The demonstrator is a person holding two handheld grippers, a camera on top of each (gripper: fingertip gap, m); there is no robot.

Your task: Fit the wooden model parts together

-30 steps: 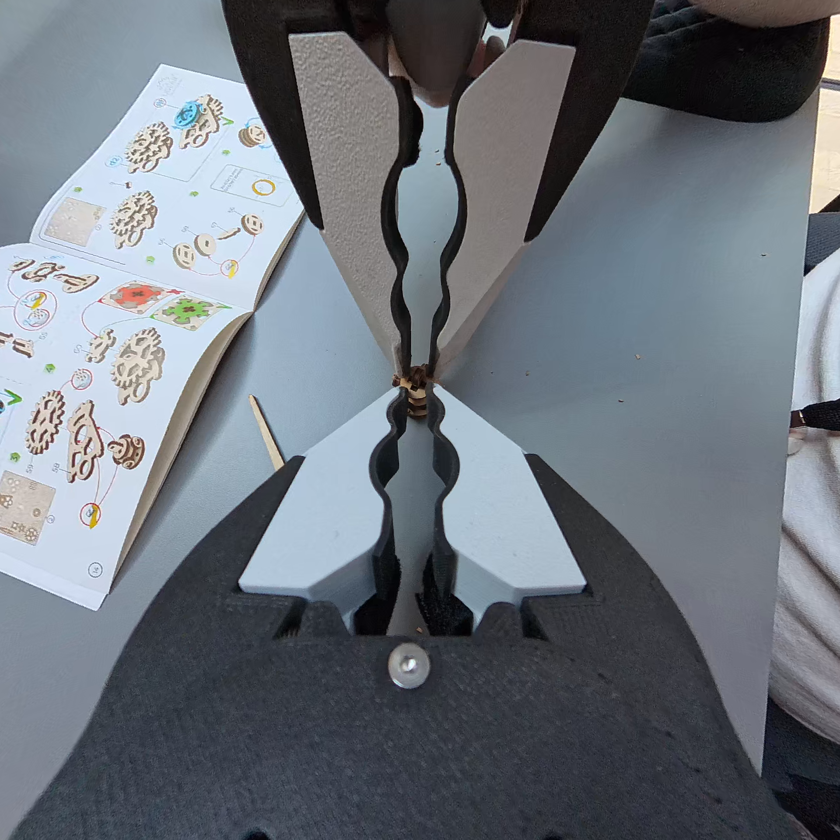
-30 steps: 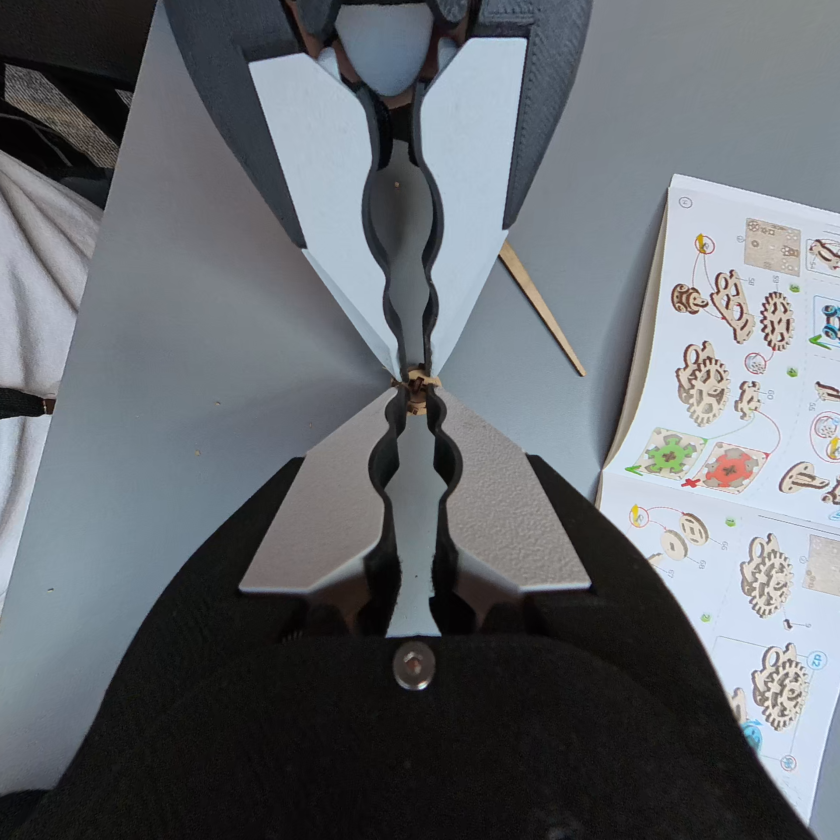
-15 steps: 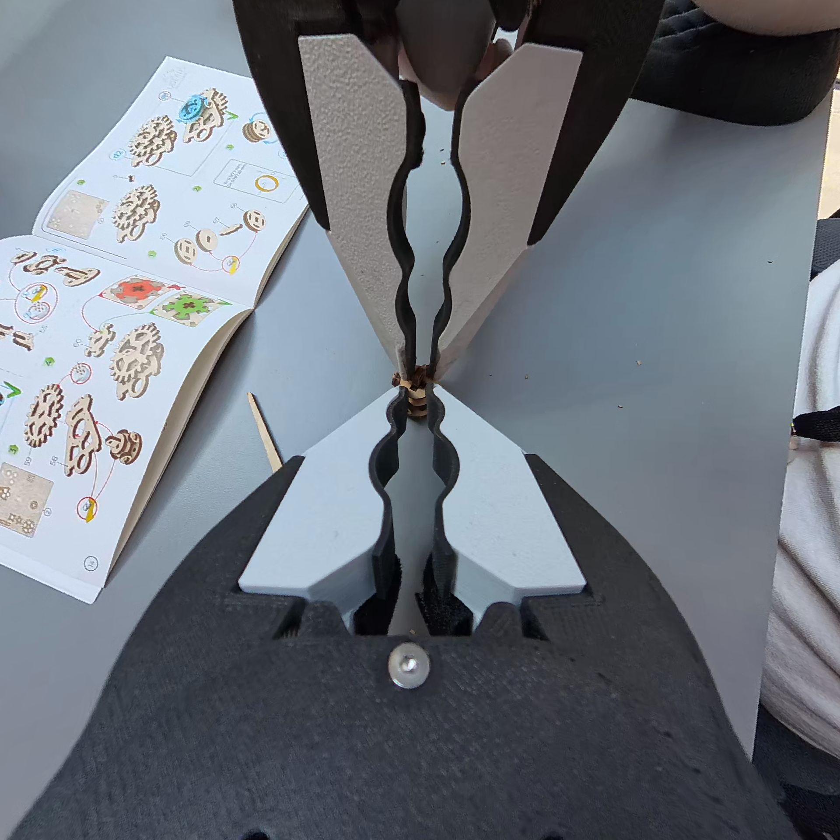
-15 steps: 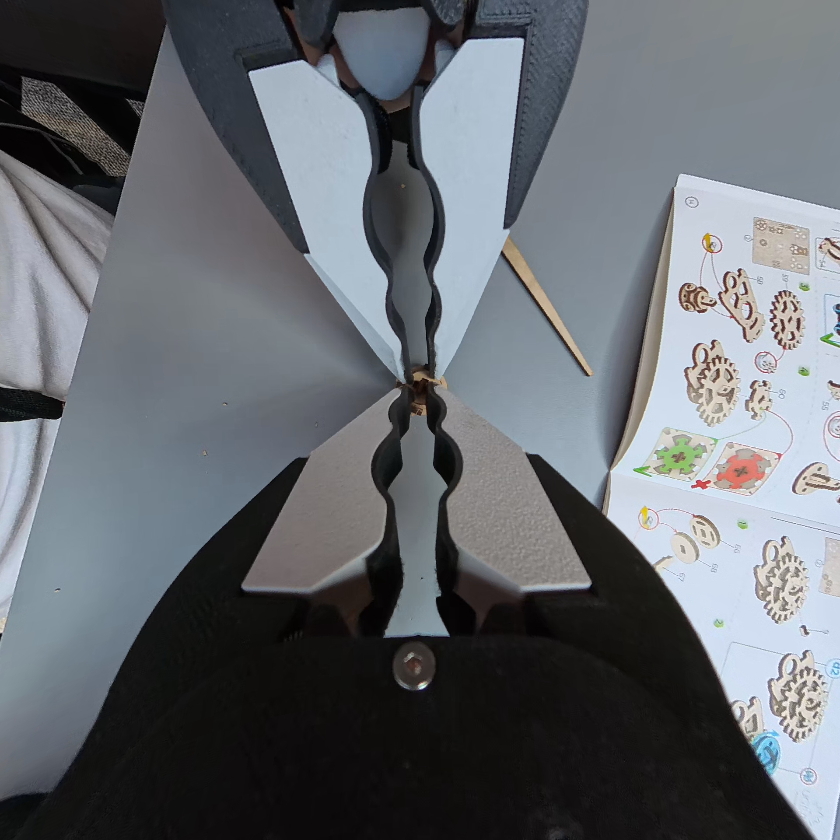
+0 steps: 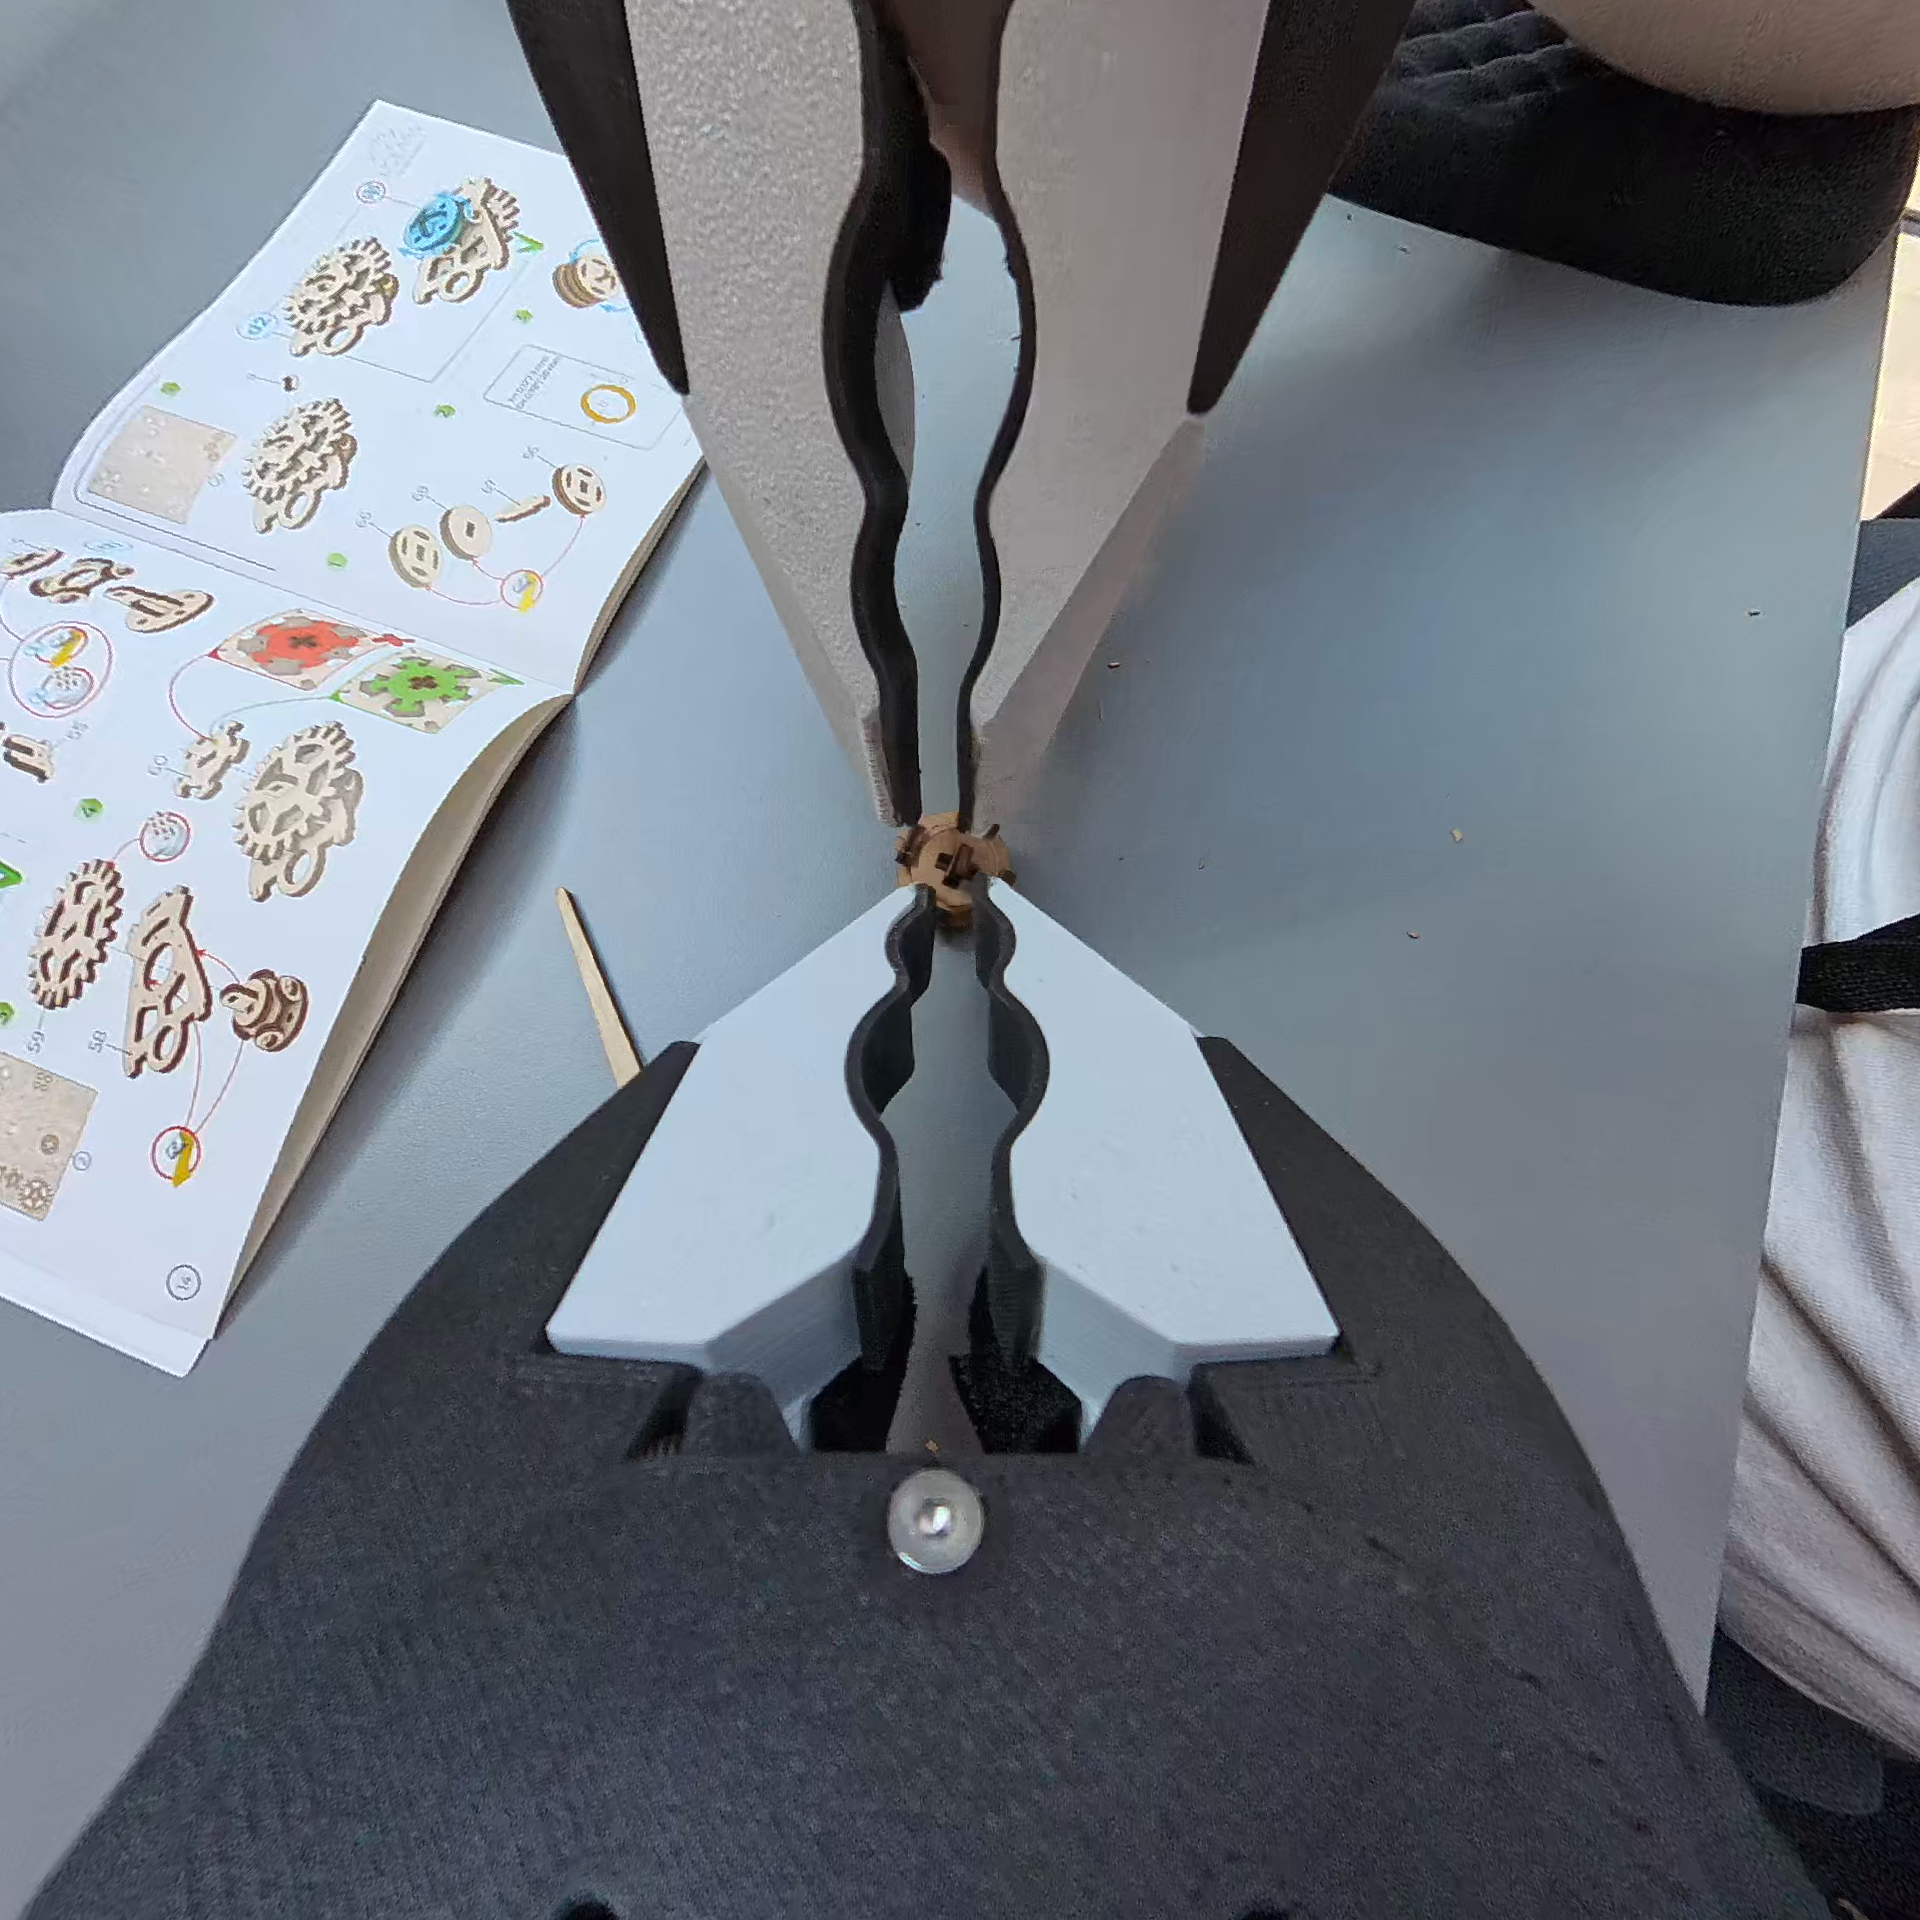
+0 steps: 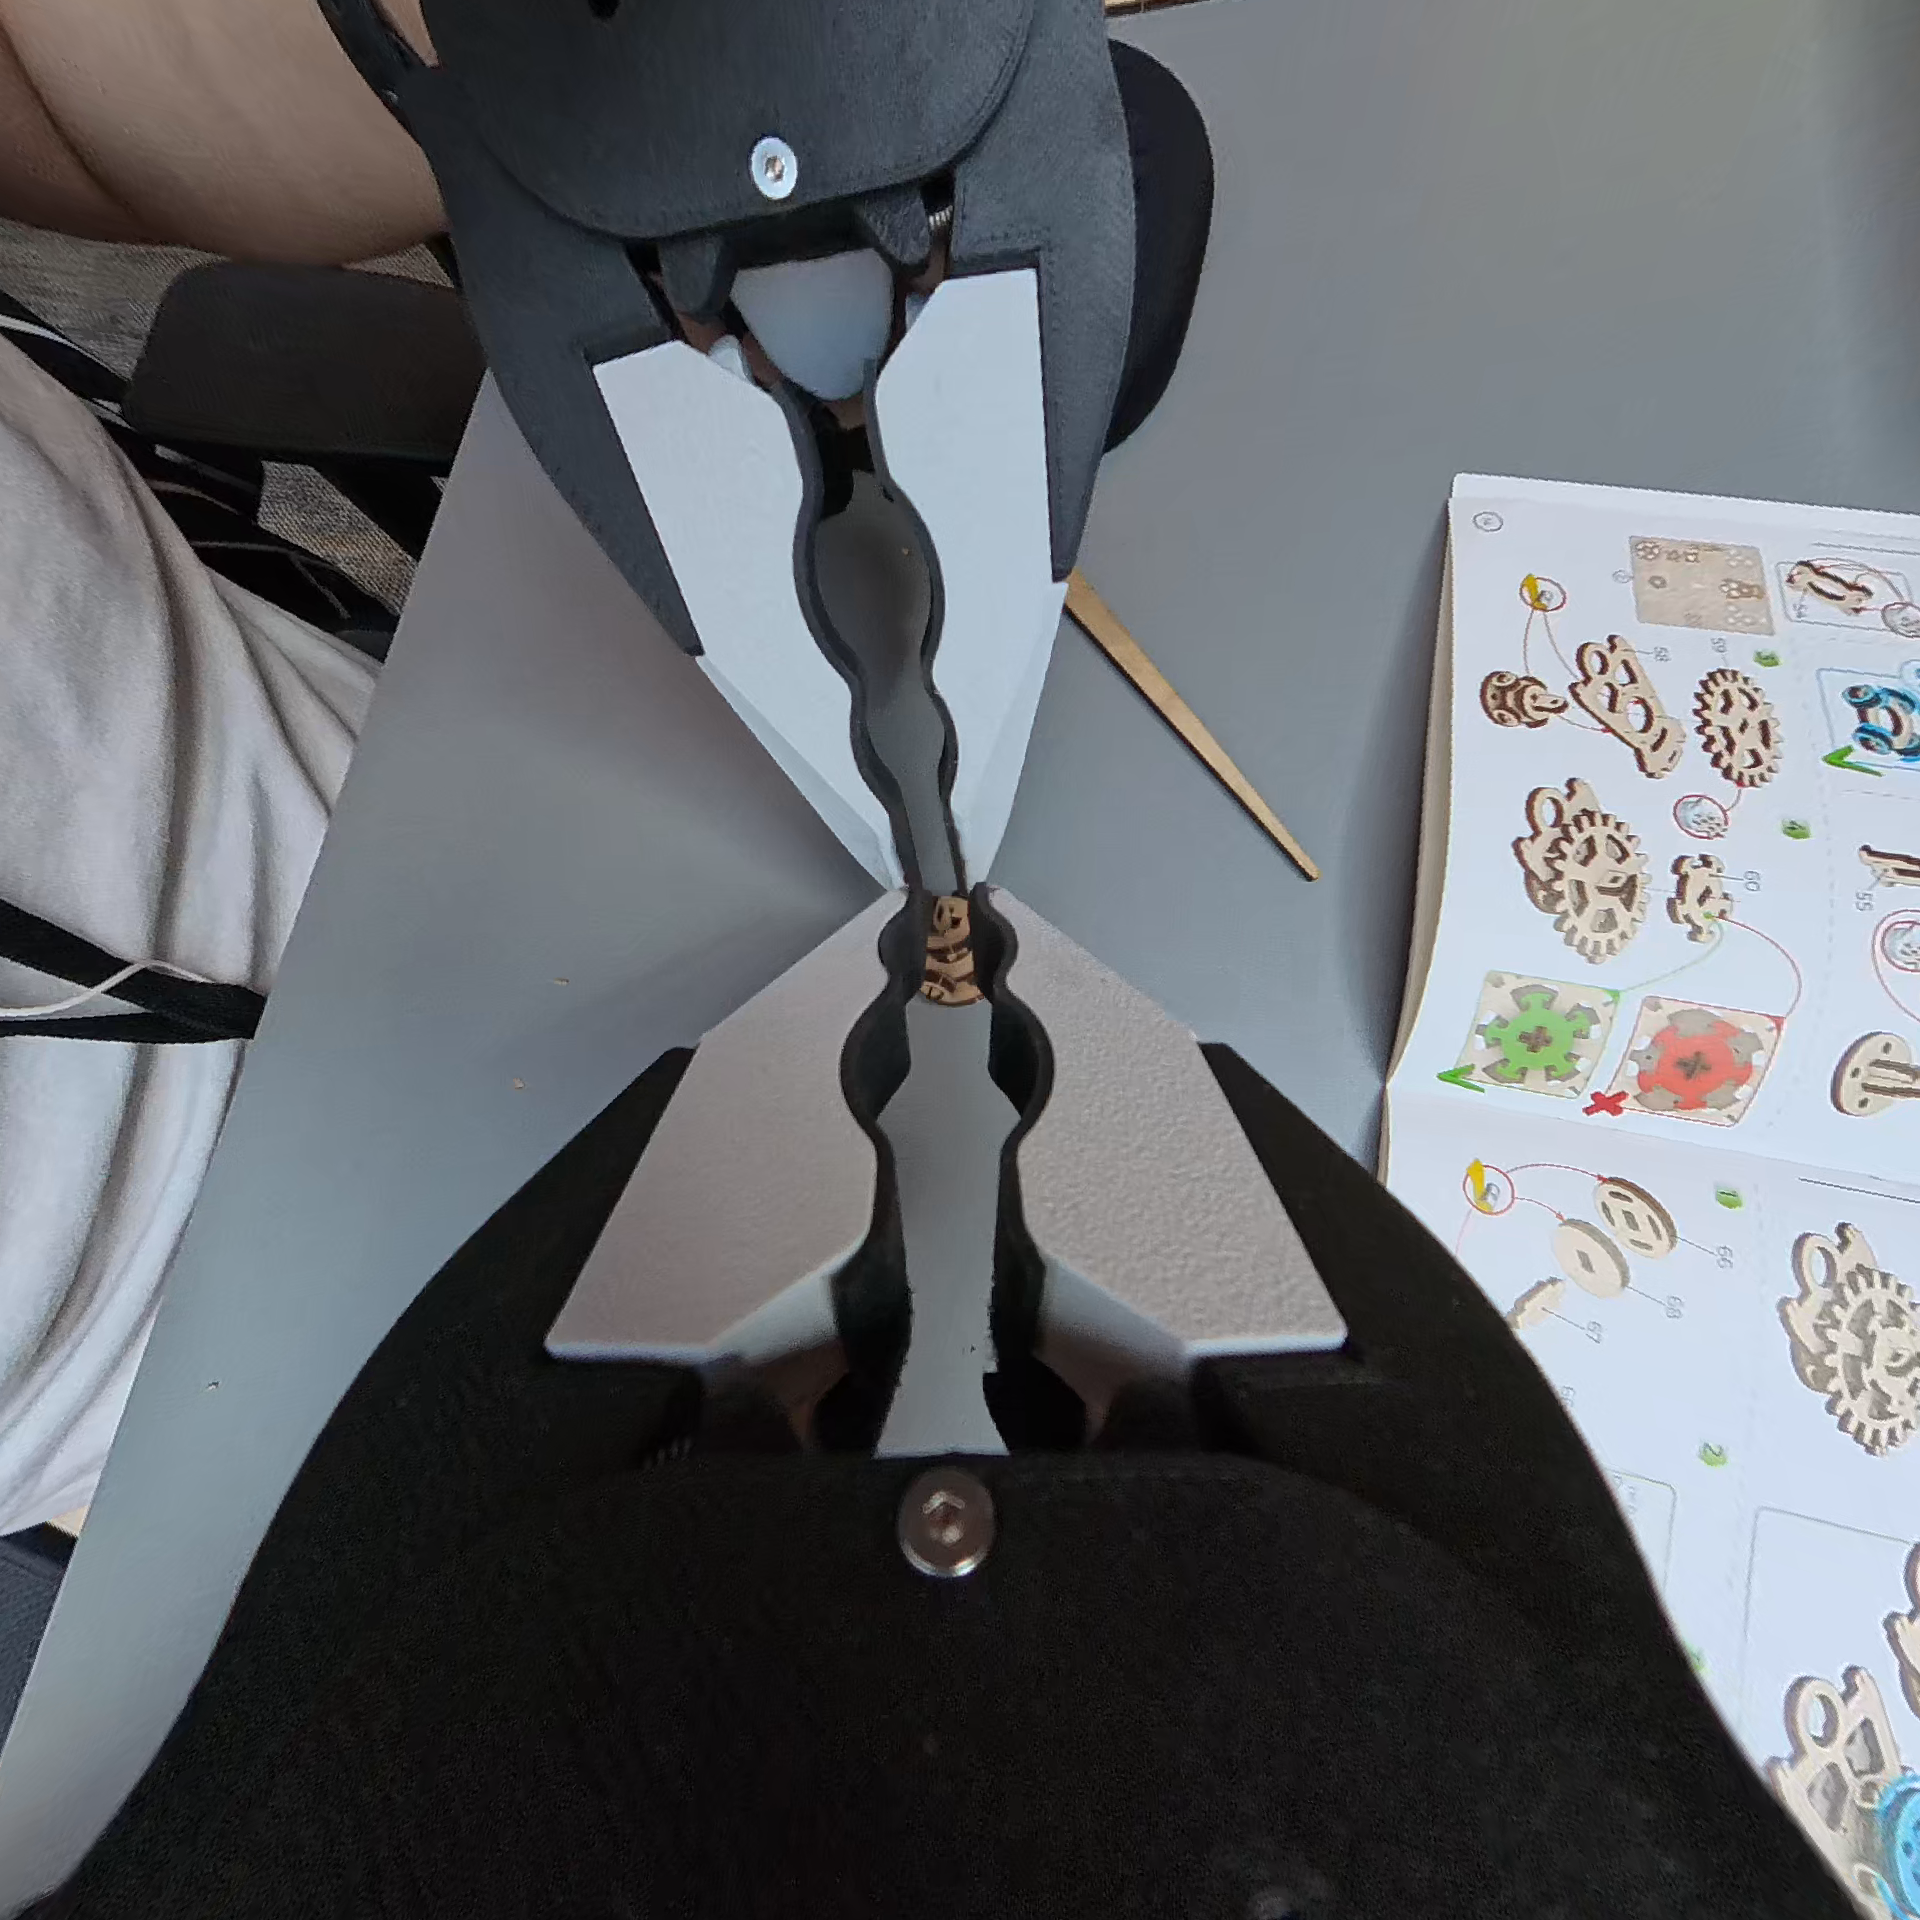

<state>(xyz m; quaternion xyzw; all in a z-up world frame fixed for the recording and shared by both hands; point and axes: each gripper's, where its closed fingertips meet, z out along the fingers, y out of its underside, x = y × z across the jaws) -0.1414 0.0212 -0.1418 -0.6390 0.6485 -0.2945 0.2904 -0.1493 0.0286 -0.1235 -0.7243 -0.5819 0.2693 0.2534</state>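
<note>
A small round wooden model part with notched edges hangs above the grey table, held between two grippers that meet tip to tip. My left gripper, with pale blue fingers, is shut on its lower stub. My right gripper, with grey fingers, comes from the far side and pinches its top. In the right wrist view the part sits between the right gripper's black pads, a little back from the tips. The left gripper meets its far end.
An open instruction booklet lies on the table left of the grippers; it also shows in the right wrist view. A thin wooden stick lies beside it. A person in white clothing sits at the table's right edge. The tips of both grippers are at nearly the same place. The thin wooden stick sits 7 centimetres or so from the ends of my left fingers. It is also in sight in the right wrist view.
The right gripper has tilted and pushed in, so the wooden part now sits deeper between its pads. In the left wrist view the part now shows its round face.
</note>
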